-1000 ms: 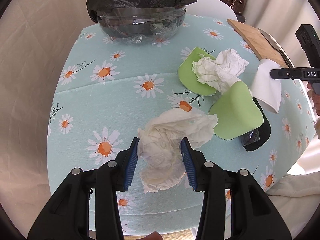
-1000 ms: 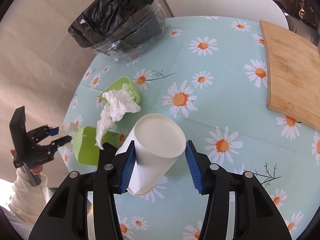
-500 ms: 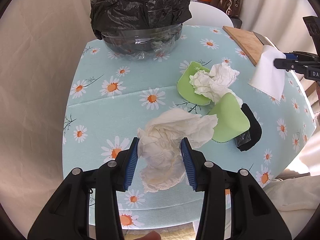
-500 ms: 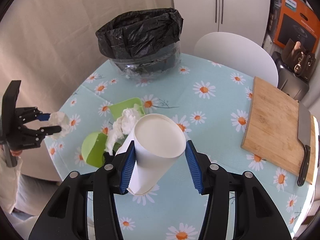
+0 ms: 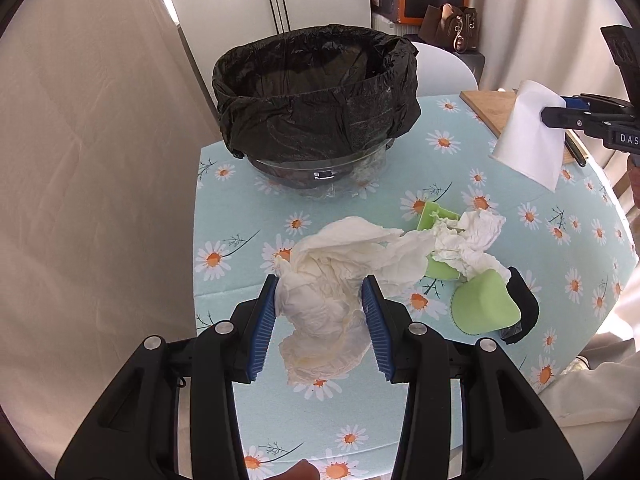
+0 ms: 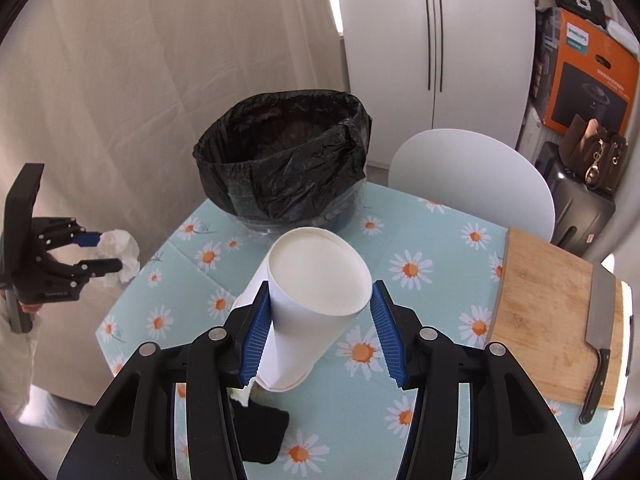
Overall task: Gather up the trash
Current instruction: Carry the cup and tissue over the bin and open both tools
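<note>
The left gripper (image 5: 322, 316) grips a crumpled tissue (image 5: 328, 300); the right gripper (image 6: 318, 328) grips a white paper cup (image 6: 316, 300), both near the black-lined bin (image 6: 280, 168).

Crumpled white tissue (image 5: 324, 300) and white paper cup (image 6: 316, 304), bottom forward, are held aloft; black-lined bin (image 5: 316, 108) stands at the table's far edge

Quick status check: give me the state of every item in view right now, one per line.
Left gripper: shut on crumpled tissue, lifted off the table.
Right gripper: shut on white paper cup, tilted, held above the table.
Trash bin: open, black liner folded over its rim.
Second tissue wad: lying on green pieces.
Knife: flat on cutting board.
</note>
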A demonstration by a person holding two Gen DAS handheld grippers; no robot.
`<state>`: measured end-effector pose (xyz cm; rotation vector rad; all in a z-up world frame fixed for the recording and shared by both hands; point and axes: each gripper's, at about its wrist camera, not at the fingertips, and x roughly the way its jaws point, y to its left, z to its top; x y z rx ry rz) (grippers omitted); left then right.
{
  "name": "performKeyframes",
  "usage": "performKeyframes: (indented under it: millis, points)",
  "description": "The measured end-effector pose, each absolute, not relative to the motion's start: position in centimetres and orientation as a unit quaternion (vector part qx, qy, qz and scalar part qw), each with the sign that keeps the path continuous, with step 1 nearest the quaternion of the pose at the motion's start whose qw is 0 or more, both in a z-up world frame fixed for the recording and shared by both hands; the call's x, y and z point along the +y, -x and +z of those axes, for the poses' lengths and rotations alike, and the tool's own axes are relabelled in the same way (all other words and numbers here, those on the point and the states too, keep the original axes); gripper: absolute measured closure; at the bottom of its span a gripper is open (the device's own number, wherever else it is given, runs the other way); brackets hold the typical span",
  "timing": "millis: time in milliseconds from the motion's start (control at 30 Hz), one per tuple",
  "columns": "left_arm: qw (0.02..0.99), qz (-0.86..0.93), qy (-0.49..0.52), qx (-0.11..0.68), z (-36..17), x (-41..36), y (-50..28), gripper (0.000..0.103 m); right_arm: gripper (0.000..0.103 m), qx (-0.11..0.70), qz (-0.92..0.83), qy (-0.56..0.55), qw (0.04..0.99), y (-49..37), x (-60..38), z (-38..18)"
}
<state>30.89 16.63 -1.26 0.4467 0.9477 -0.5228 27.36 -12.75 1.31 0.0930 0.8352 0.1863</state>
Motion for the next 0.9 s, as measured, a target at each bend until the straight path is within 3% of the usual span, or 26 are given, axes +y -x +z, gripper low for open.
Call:
performKeyframes:
  millis: [567,900]
  points:
    - [0.862,-0.264,-0.194,0.386,4.9,16.7,-40.3,0.059,0.057,0.313,0.107,-0.116,0.936,-33.6,-12.6,7.1]
    - [0.852,-0.332,-0.205,0.350,5.7,13.5,-45.4,0.059,0.057,0.288,0.098,-0.157,0.940,-38.0,-12.6,8.3]
